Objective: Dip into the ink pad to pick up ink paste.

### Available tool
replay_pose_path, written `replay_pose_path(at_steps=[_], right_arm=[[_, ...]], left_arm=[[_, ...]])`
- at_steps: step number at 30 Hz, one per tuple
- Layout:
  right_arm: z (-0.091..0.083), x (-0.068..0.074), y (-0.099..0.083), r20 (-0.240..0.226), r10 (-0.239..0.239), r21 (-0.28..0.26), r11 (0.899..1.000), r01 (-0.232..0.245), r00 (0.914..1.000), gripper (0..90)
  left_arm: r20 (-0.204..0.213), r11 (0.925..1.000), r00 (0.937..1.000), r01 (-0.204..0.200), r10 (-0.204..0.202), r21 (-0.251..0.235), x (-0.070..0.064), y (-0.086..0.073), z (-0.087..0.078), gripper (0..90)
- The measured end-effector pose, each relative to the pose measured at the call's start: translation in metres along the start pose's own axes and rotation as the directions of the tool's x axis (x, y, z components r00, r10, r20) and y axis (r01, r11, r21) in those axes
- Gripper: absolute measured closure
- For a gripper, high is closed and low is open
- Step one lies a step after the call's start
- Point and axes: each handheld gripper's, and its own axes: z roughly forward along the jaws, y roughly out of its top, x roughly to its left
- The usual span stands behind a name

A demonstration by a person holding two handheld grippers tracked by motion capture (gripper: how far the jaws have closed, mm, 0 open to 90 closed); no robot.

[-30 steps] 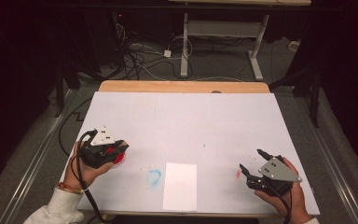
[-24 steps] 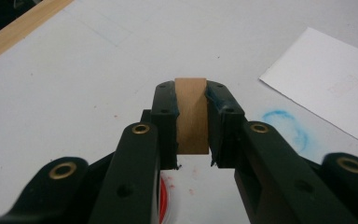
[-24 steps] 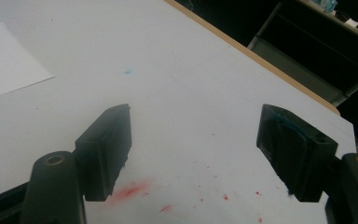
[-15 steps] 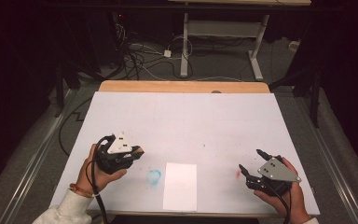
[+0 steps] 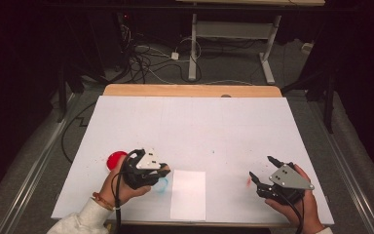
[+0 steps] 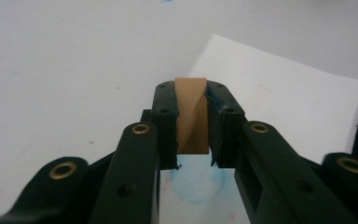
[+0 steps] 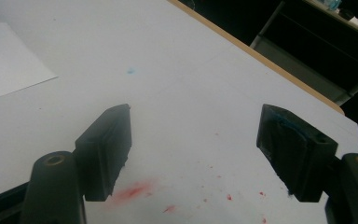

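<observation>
1. While the left tongs (image 6: 192, 122) clamp a small brown wooden block (image 6: 192, 114) at the frame centre, it hangs above a blue stain (image 6: 198, 184), near the white paper sheet (image 6: 289, 100).
2. At lower right, the right tongs (image 5: 264, 171) stand wide open, holding nothing, above the tabletop (image 5: 195, 126).

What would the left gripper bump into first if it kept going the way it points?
Probably the white paper sheet: the left gripper, clamped on a tan wooden block, points at its near corner over a blue smudge.

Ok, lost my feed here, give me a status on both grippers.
Left gripper shut on wooden block, beside white sheet, over blue smudge. Right gripper open, holding nothing. Red disc sits apart, left. Nothing in the way.
</observation>
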Motion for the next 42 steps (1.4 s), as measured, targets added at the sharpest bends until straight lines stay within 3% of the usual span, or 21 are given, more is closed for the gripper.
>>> replay_pose_path(at_steps=[5, 13, 17, 29, 35, 42], right_arm=[[0.0, 0.0, 0.0, 0.001, 0.001, 0.0, 1.0, -0.001, 1.0, 25.9], [0.001, 0.0, -0.001, 0.003, -0.003, 0.005, 1.0, 0.003, 1.0, 25.9], [0.001, 0.0, -0.001, 0.005, -0.006, 0.01, 1.0, 0.005, 1.0, 25.9], [0.001, 0.001, -0.001, 0.005, -0.016, 0.013, 1.0, 0.016, 0.9999, 25.9], [0.001, 0.001, -0.001, 0.008, -0.018, 0.014, 1.0, 0.018, 0.9998, 25.9], [0.001, 0.002, -0.001, 0.007, -0.021, 0.014, 1.0, 0.021, 0.9997, 25.9]], left_arm=[[0.041, 0.9987, 0.9981, -0.047, 0.047, 0.019, -0.011, 0.01, 0.017, 73.4], [0.096, 0.9952, 0.9925, -0.082, 0.076, 0.054, -0.022, 0.021, 0.04, 73.4], [0.124, 0.9953, 0.9902, -0.073, 0.064, 0.064, -0.024, 0.022, 0.051, 73.4], [0.138, 0.9866, 0.988, -0.088, 0.069, 0.137, -0.029, 0.019, 0.075, 73.5], [0.156, 0.9903, 0.9873, -0.05, 0.03, 0.13, -0.026, 0.017, 0.076, 73.5], [0.12, 0.9873, 0.9916, -0.065, 0.048, 0.145, -0.032, 0.019, 0.077, 73.6]])
